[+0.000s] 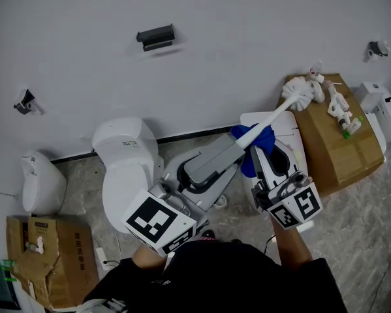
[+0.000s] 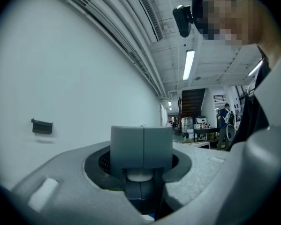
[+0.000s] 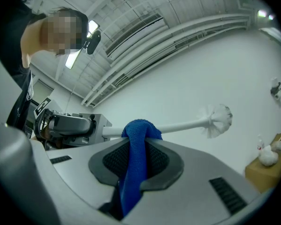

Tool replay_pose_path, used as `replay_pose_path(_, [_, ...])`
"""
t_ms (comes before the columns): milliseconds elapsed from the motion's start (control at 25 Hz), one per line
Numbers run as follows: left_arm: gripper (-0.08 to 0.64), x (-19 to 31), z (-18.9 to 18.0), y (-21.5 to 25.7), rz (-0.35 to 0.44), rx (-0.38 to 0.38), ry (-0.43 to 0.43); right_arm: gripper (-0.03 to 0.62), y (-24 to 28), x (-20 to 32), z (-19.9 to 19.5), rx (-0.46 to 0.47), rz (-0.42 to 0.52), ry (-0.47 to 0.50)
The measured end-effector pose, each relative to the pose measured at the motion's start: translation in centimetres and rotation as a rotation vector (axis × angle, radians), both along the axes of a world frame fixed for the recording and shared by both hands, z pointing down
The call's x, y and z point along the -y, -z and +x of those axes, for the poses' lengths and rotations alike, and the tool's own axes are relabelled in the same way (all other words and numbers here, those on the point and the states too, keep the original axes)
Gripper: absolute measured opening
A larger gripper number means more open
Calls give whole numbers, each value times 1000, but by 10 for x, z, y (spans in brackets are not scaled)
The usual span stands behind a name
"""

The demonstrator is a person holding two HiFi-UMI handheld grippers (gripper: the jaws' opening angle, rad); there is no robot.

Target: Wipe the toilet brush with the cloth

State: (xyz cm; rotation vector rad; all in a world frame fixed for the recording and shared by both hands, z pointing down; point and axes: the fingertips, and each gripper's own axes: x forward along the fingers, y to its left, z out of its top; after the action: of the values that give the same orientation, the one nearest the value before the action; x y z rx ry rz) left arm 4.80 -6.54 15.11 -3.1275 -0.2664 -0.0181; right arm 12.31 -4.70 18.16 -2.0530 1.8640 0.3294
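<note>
**White wall behind, brush in my left jaws, cloth in my right**

Plain white wall [image 1: 215, 18] fills the far side, with a small black bracket [image 1: 156, 36] fixed high on it. Below runs a grey marbled floor [image 1: 365, 201]. A white toilet [image 1: 126, 152] stands at the left against the wall, and a cardboard box [image 1: 332, 142] sits at the right with some small white items on top.

My left gripper [image 2: 141, 146] points level, and its jaws are closed on the near end of the toilet brush [image 1: 273, 116]. The round white handle end shows just under the two grey tips. From there the white handle runs off to the far right. The bristle head [image 3: 220, 118] hangs in the air near the left corner of the box, and from above it looks to overlap that corner.

My right gripper [image 3: 135, 158] sits just right of the left one and tilts a little upward. Its jaws pinch the blue cloth [image 3: 138, 130]. The cloth comes up between the dark pads and folds over the handle, touching it close to the tips of my left jaws. A strip of it hangs down between my right jaws toward me.
</note>
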Motion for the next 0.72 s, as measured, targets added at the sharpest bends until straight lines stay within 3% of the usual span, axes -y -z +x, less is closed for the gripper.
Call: replay_pose_path(720, [158,-2,0,1,-4,3,-20,66,1,-5,13,29,5,-37])
